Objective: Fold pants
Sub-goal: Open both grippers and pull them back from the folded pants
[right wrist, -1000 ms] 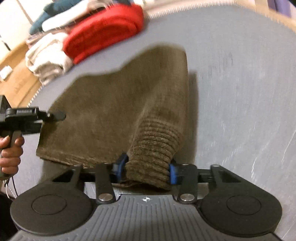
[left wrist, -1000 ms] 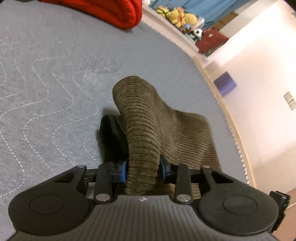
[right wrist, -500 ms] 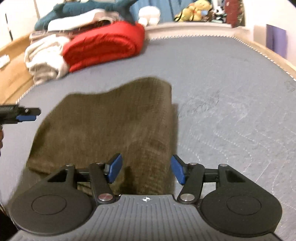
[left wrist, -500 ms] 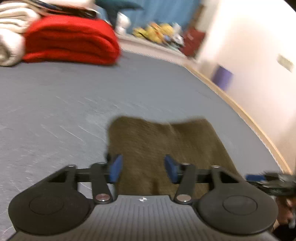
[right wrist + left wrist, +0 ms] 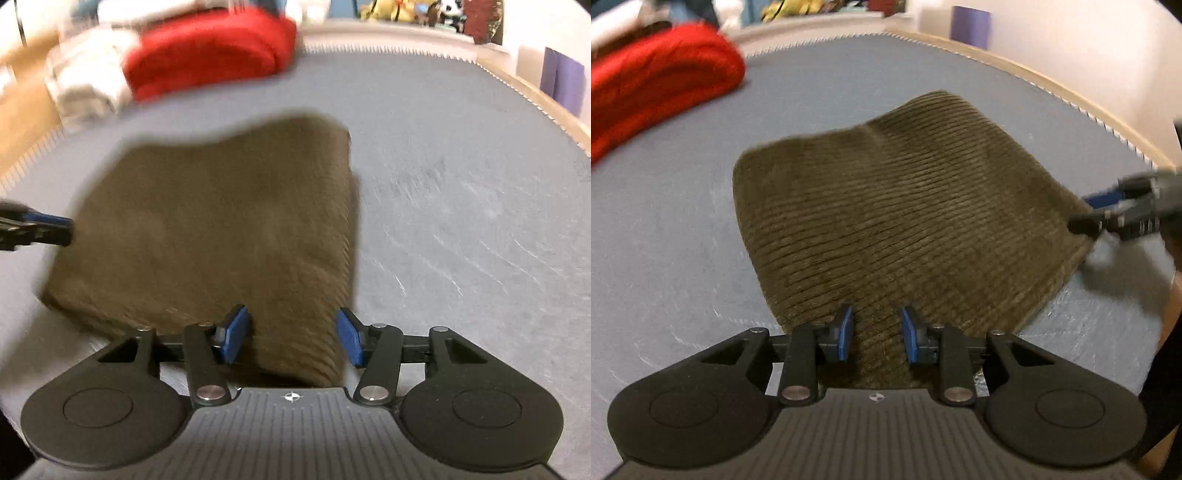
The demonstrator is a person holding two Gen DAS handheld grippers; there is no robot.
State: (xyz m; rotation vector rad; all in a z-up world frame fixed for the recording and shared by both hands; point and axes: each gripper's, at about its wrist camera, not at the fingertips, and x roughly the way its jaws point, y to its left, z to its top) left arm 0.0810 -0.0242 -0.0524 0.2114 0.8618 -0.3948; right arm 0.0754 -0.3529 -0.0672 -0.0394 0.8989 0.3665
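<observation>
Grey quilted bed, folded brown corduroy pants lying flat before the red blanket; left gripper just narrowing, right gripper just widening, both unclamped over the pants' near edge; fold apparently laid down, likely next a smoothing or another fold.

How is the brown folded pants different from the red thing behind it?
The brown pants are dull olive-brown with ribbed lines; the red blanket is bright red. The pants lie fairly flat near the grippers; the blanket is a thick, puffy bundle farther back. Both are folded and rest on the same grey mat.
</observation>
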